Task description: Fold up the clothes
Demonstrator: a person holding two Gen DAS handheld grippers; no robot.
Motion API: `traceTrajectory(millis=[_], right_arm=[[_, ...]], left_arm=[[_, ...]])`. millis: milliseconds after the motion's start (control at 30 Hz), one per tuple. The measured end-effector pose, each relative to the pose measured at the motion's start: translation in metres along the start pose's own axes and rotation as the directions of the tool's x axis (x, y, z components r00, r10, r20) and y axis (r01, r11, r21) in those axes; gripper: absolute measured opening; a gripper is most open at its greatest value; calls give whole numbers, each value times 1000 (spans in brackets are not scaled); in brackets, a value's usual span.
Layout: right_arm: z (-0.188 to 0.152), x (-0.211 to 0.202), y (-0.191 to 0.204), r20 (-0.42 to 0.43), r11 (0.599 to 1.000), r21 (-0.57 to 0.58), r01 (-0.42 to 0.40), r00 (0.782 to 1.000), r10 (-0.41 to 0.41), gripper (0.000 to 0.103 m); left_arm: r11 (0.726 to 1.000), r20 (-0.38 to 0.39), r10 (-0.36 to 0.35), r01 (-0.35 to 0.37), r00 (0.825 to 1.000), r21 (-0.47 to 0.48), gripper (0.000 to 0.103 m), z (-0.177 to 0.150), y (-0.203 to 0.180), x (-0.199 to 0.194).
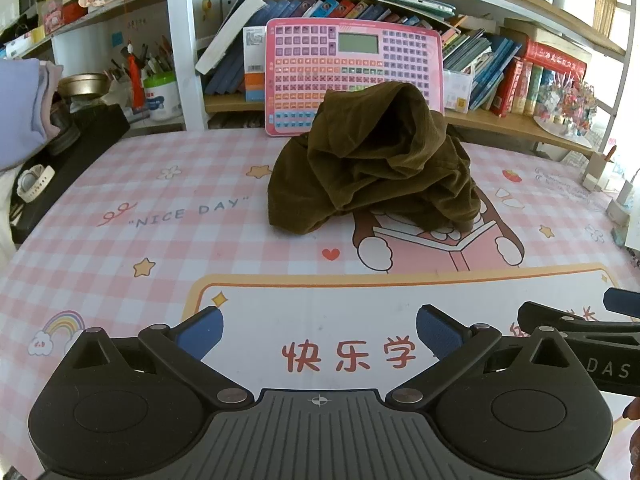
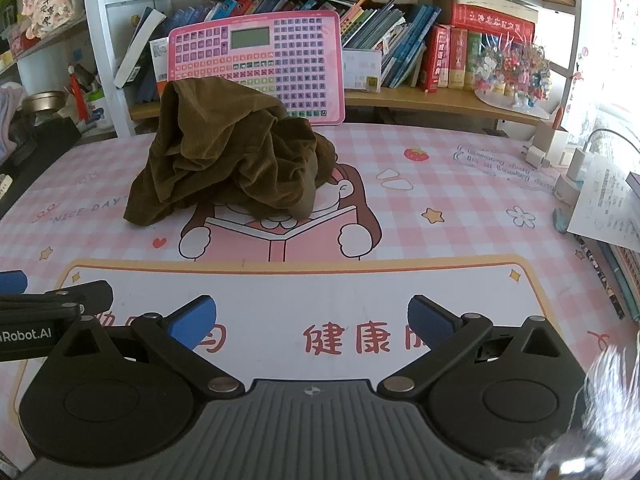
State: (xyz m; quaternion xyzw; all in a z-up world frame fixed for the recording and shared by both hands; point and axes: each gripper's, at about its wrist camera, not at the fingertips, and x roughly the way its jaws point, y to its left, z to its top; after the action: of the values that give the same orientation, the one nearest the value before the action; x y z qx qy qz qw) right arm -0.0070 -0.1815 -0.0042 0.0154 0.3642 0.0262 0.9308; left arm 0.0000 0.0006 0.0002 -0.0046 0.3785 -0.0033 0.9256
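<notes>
While both tools hang over the near edge of the desk mat (image 1: 120,200), nothing of the folding has begun: the brown garment (image 1: 372,160) sits as a crumpled heap toward the far side of the mat, its peak leaning against the pink keyboard toy (image 1: 356,68) propped at the bookshelf (image 1: 520,120). The left gripper (image 1: 320,330) has its blue pads spread wide with only the printed mat between them, and the right gripper (image 2: 312,322) stands just as wide and just as empty. From the left wrist view the heap lies straight ahead and a little to the right; from the right wrist view the garment (image 2: 228,152) lies ahead and well to the left, so it sits roughly between the two tools, slightly closer to the left one's line. No long axis can be read from the bundle; its lowest lobe spills toward the left tool's side, and a darker cuff-like end droops on the right tool's side. I judge that each tool must reach forward and inward to find an edge before the cloth can be spread flat.
</notes>
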Motion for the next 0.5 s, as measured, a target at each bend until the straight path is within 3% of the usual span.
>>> traceTrajectory(millis=[500], right_arm=[[0,0,1,-6,1000,-2,0,1000,0,103]], left_arm=[[1000,-2,2,-2,1000,-6,103,-2,1,1]])
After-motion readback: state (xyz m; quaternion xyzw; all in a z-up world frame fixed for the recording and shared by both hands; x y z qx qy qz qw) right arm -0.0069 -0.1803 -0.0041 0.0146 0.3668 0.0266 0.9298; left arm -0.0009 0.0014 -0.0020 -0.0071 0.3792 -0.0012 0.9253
